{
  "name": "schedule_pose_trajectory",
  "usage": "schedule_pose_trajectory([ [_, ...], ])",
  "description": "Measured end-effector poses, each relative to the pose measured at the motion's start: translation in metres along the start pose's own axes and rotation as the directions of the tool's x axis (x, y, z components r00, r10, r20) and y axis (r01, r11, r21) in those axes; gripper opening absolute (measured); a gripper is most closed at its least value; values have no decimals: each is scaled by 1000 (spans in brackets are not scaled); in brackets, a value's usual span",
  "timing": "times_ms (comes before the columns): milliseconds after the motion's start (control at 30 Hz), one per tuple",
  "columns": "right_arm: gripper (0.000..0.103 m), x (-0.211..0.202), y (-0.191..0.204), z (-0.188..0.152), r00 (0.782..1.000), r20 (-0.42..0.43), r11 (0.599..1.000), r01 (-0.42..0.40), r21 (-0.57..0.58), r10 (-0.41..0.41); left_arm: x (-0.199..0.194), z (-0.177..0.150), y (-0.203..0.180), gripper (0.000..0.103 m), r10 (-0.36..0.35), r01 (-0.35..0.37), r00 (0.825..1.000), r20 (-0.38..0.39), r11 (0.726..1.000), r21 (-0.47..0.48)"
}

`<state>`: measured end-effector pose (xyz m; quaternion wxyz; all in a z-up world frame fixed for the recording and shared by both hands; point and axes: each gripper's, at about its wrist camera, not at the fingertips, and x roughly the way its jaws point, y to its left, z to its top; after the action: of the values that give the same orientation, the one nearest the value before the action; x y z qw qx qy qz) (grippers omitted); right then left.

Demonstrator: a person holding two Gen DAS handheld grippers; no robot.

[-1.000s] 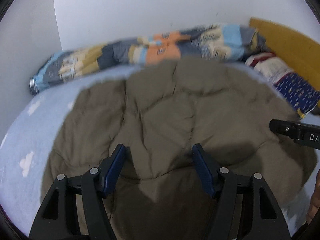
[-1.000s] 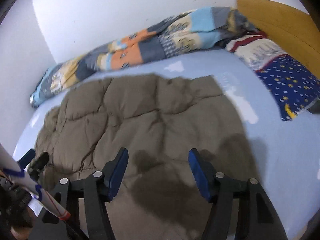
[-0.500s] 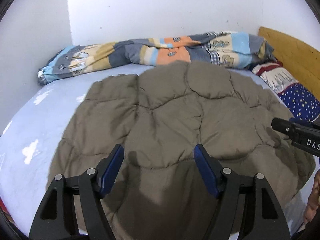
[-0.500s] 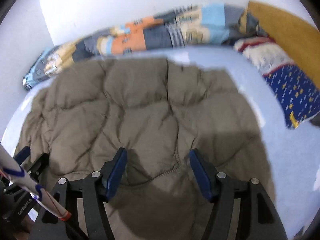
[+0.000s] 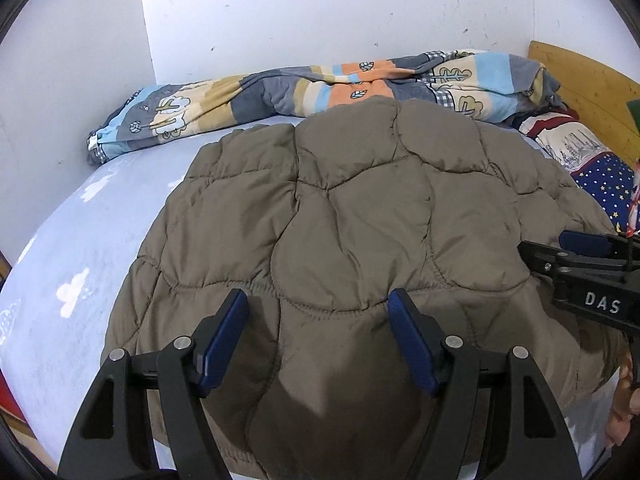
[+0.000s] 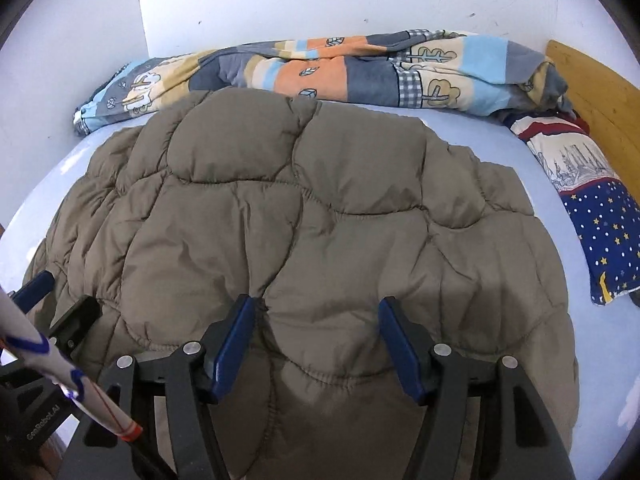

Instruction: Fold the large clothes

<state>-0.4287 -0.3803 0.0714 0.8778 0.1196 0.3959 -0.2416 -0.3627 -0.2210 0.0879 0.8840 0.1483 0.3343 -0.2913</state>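
Note:
A large olive-brown quilted puffer jacket point(image 5: 360, 216) lies spread flat on the light blue bed; it also fills the right wrist view point(image 6: 304, 224). My left gripper point(image 5: 318, 308) is open and empty, its blue pads over the jacket's near edge. My right gripper point(image 6: 318, 314) is open and empty over the near edge further right. The right gripper shows at the right edge of the left wrist view point(image 5: 576, 256). The left gripper shows at the lower left of the right wrist view point(image 6: 48, 300).
A rolled patchwork blanket point(image 5: 320, 88) lies along the white wall at the back point(image 6: 320, 72). A pillow with a starred blue cover point(image 6: 596, 216) and a wooden headboard point(image 6: 600, 92) stand at the right. The bed sheet point(image 5: 80, 248) is bare left of the jacket.
Both grippers have pulled back and risen slightly, so more of the jacket and the wall shows. The jacket lies flatter and more spread. Both grippers stayed open.

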Motion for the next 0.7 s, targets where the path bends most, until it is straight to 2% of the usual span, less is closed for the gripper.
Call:
schedule_pose_trajectory([
  [200, 69, -20, -18, 4, 997, 66, 996, -35, 79, 30, 0, 0, 0, 72, -2, 2, 1000, 5, 1000, 1],
  [300, 69, -30, -43, 7, 993, 94, 988, 53, 146, -68, 0, 0, 0, 72, -1, 0, 1000, 7, 1000, 5],
  [367, 69, -30, -61, 7, 992, 73, 974, 87, 210, -104, 0, 0, -1, 72, 0, 0, 1000, 5, 1000, 6],
  [433, 69, -22, -88, 2, 991, 16, 943, 118, 310, -130, 0, 0, -1, 72, -1, 1, 1000, 3, 1000, 3],
  [567, 70, 2, -114, -10, 992, -96, 902, 112, 417, -79, 2, -1, -2, 72, -1, 1, 1000, -1, 1000, 5],
  [633, 71, 4, -114, -10, 991, -108, 903, 114, 415, -75, 1, -1, -2, 72, -2, 2, 1000, -3, 1000, 3],
  [700, 71, -6, -110, -6, 994, -73, 906, 103, 410, -80, -3, 1, 0, 72, -10, 10, 1000, 5, 1000, -16],
])
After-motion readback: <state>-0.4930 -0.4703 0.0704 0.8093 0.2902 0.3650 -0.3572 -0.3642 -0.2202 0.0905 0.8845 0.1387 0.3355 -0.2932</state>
